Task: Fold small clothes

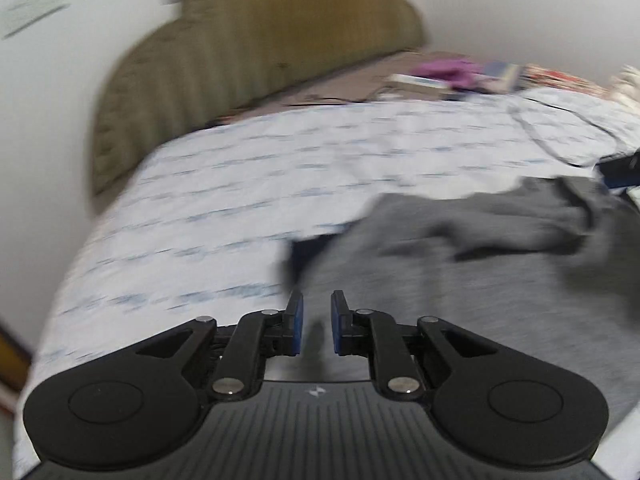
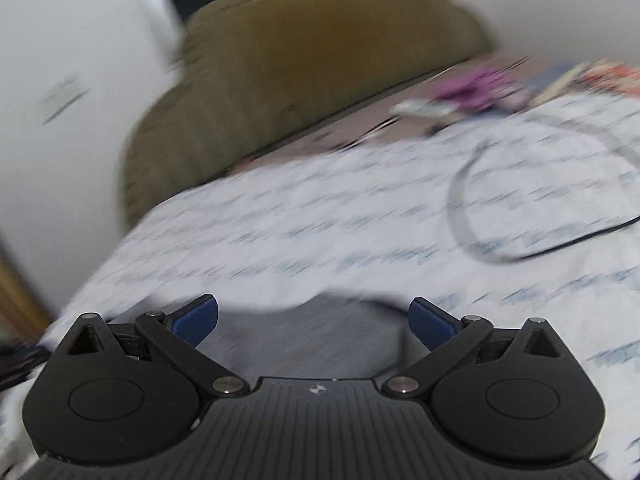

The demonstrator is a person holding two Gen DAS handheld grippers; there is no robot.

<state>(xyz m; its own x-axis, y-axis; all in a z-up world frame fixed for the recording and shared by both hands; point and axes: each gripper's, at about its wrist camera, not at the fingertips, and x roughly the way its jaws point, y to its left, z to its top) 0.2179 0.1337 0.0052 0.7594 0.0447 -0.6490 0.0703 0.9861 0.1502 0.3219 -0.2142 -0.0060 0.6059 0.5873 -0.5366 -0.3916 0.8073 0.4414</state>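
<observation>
A: Can you read any writing here?

B: No. There's a small white emblem on the left gripper (image 1: 316, 322) body, and the same on the right gripper (image 2: 313, 322), but it's a mark, not letters.

A: What about the papers on the wall?

B: A sheet (image 1: 34, 10) hangs on the wall in the left view with grey lines of print, blurred past reading. Another sheet (image 2: 64, 98) shows in the right view, just as smeared.

A: The books at the far end?

B: Those books (image 1: 502, 74) have coloured covers, but no title can be made out.

A: The bedsheet?

B: The bedsheet (image 1: 240, 184) carries only blue dashes, a pattern, no words.
</observation>
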